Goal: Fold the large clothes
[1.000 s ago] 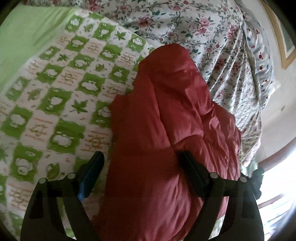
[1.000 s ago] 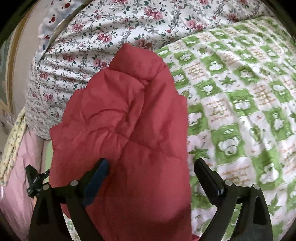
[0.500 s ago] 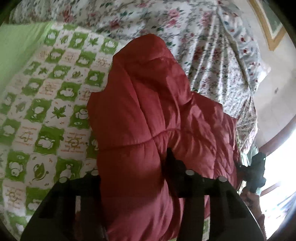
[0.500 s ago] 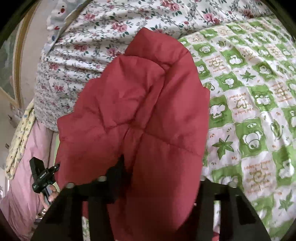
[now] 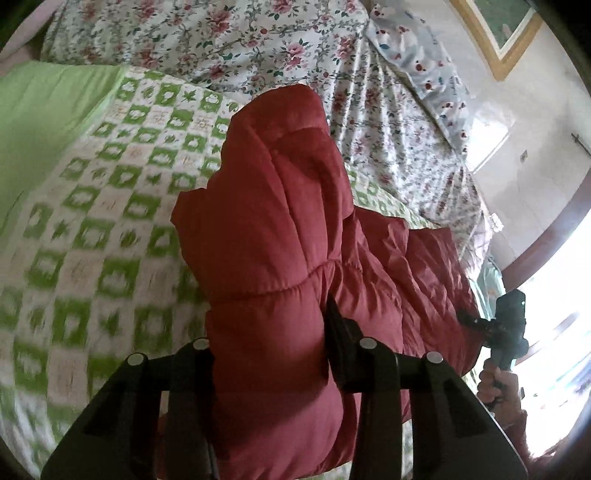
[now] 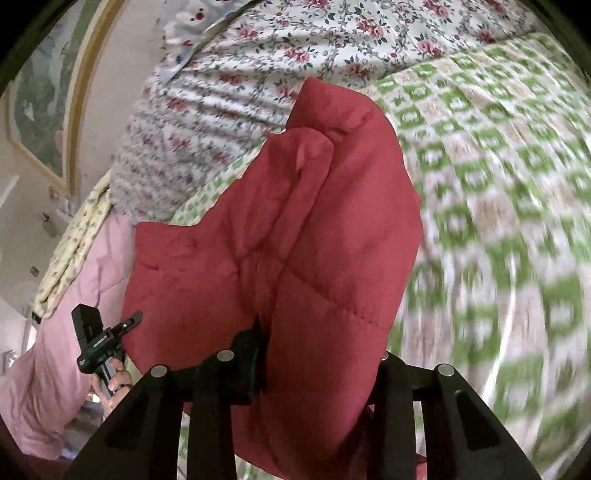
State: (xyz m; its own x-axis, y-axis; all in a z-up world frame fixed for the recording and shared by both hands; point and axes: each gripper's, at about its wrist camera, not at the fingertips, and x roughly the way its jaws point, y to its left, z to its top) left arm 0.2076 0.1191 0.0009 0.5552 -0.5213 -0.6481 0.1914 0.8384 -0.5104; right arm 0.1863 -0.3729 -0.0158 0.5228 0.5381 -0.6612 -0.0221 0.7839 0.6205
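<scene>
A red quilted puffer jacket (image 5: 273,236) lies on a green-and-white checked bed cover (image 5: 92,229). My left gripper (image 5: 269,354) is shut on a thick fold of the jacket at its near edge. The jacket also fills the right wrist view (image 6: 314,240), where my right gripper (image 6: 317,362) is shut on another part of its near edge. The fabric bulges between both pairs of fingers and hides most of the inner pads. The jacket's far end rises toward the floral bedding.
A floral quilt (image 5: 280,48) is piled at the head of the bed. A pink blanket (image 6: 62,306) hangs at the bed's side. A framed picture (image 5: 498,33) hangs on the wall. A bright window (image 5: 554,295) is at the right.
Both grippers went from open, straddling the jacket's edge, to shut on its fabric. The jacket is lifted and bunched, and both views are shifting over the bed.
</scene>
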